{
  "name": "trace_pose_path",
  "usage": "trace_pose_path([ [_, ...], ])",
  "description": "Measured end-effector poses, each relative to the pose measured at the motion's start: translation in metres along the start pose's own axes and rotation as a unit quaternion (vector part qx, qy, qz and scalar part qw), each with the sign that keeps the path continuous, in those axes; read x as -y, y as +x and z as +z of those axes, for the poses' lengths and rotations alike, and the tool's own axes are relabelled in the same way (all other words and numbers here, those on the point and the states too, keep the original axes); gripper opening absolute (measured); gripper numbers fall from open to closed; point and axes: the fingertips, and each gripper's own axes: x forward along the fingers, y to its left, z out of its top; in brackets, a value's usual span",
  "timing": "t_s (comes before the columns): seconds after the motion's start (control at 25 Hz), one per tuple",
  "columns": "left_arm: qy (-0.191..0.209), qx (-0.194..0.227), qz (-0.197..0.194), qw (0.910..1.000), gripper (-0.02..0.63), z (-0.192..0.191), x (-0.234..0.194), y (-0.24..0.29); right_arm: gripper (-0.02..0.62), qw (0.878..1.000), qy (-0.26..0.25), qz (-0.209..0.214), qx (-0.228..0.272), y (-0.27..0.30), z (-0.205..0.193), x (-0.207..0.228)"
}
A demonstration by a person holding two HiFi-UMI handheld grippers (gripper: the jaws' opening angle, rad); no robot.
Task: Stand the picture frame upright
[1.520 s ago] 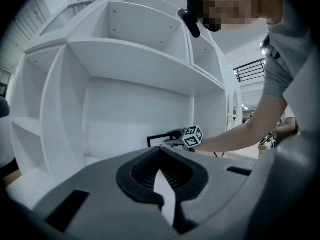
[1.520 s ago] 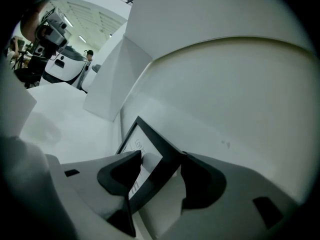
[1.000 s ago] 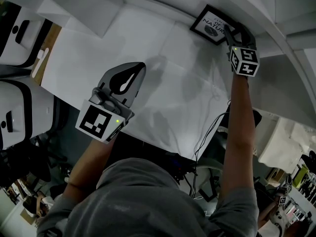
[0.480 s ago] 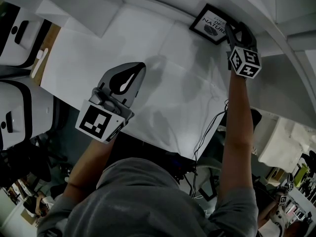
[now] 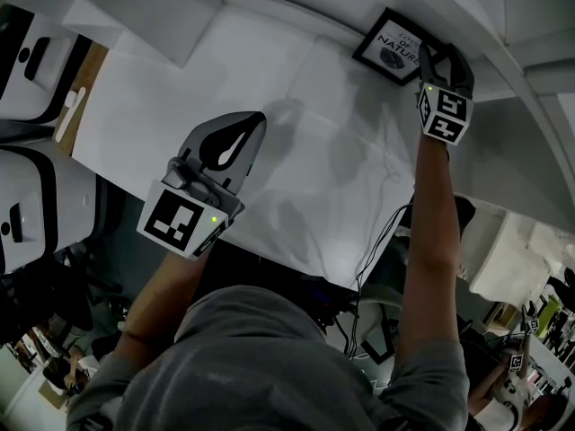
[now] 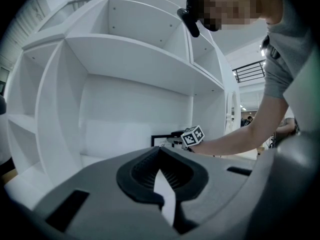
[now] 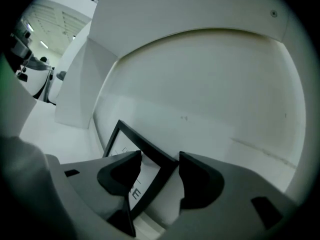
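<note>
The picture frame (image 5: 396,44) is at the far right end of the white shelf (image 5: 269,88), close to the curved back wall (image 7: 200,84). It has a thin black edge and a white picture with dark letters on it. The right gripper (image 5: 437,56) is right at the frame, reaching in from the frame's right side. In the right gripper view, the frame (image 7: 149,145) sits between the two jaws of the right gripper (image 7: 160,160). One top corner of the frame pokes up in the gap. The left jaw lies over the front of the picture and the right jaw is on the other side, just past the black edge. The jaws are only a little way apart and they hold the frame by that edge. The frame looks tilted here, with its held corner higher than the rest and its low end down on the shelf. I cannot tell if it is standing fully straight. The left gripper (image 5: 254,122) is well apart from the frame, over the near left part of the shelf. In the left gripper view its jaws (image 6: 160,151) are closed tight with the tips together, and nothing is between them. Far past those tips, the frame (image 6: 160,140) shows small and dark at the back of the shelf, with the right gripper's cube with black and white squares (image 6: 192,135) just beside it and the person's arm (image 6: 235,139) reaching in from the right.
</note>
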Motion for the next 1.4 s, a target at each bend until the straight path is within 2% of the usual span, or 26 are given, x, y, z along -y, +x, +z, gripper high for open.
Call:
trace_pose_path([
  [0.2,-0.001,-0.002,-0.004,1.0000,0.006,-0.002,0.000,0.001,0.242,0.997,-0.065,-0.032,0.004,-0.004,0.009,-0.001],
  [0.4,-0.001,-0.005,-0.003,1.0000,0.006,-0.004,-0.002,-0.002,0.242,0.995,-0.092,-0.029,-0.006,-0.002,0.013,-0.006],
  [0.8,-0.002,0.001,-0.001,1.0000,0.006,-0.001,-0.002,-0.002,0.241,0.993,-0.101,-0.055,-0.022,0.001,0.003,0.001],
  [1.2,-0.009,0.008,0.006,0.9999,0.006,0.000,-0.005,-0.002,0.239,0.993,-0.117,-0.036,0.008,-0.006,0.021,-0.011],
  [1.24,-0.009,0.009,0.006,0.9999,0.006,0.001,-0.005,-0.002,0.225,0.993,-0.113,-0.028,0.010,-0.006,0.023,-0.014],
  [1.4,-0.009,0.013,0.004,0.9999,0.006,0.004,-0.004,-0.002,0.090,0.994,-0.111,-0.004,0.007,-0.009,0.022,-0.024],
])
